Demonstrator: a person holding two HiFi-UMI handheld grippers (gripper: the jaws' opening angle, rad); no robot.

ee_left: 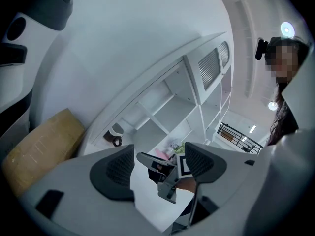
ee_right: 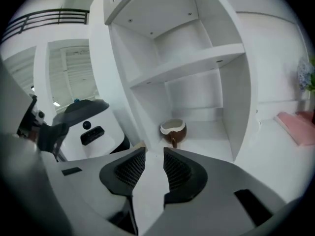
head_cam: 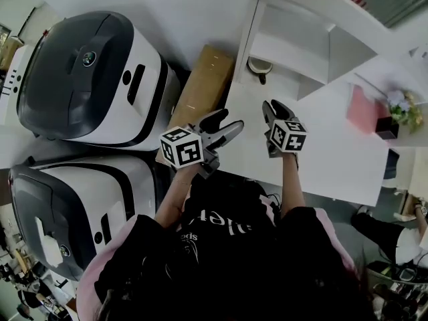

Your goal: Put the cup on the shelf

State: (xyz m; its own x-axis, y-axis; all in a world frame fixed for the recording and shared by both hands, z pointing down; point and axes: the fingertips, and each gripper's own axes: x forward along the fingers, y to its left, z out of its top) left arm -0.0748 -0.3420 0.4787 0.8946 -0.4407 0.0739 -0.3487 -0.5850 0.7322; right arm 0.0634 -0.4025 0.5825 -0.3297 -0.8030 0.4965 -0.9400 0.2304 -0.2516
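Note:
A brown cup (head_cam: 257, 67) with a white inside and a handle stands in the bottom compartment of the white shelf (head_cam: 294, 45). It also shows in the left gripper view as the cup (ee_left: 116, 134) and in the right gripper view as the cup (ee_right: 173, 129). Both grippers hover over the white table, short of the shelf and apart from the cup. My left gripper (head_cam: 224, 127) is wide open with nothing between its jaws. My right gripper (head_cam: 275, 109) points at the cup, its jaws a narrow gap apart and empty.
Two big white-and-black machines (head_cam: 93, 79) (head_cam: 73, 199) fill the left side. A cardboard box (head_cam: 204, 85) lies between them and the shelf. On the table (head_cam: 334, 159) at right are a pink item (head_cam: 364, 109) and a small plant (head_cam: 401, 109). A person (head_cam: 401, 236) sits at lower right.

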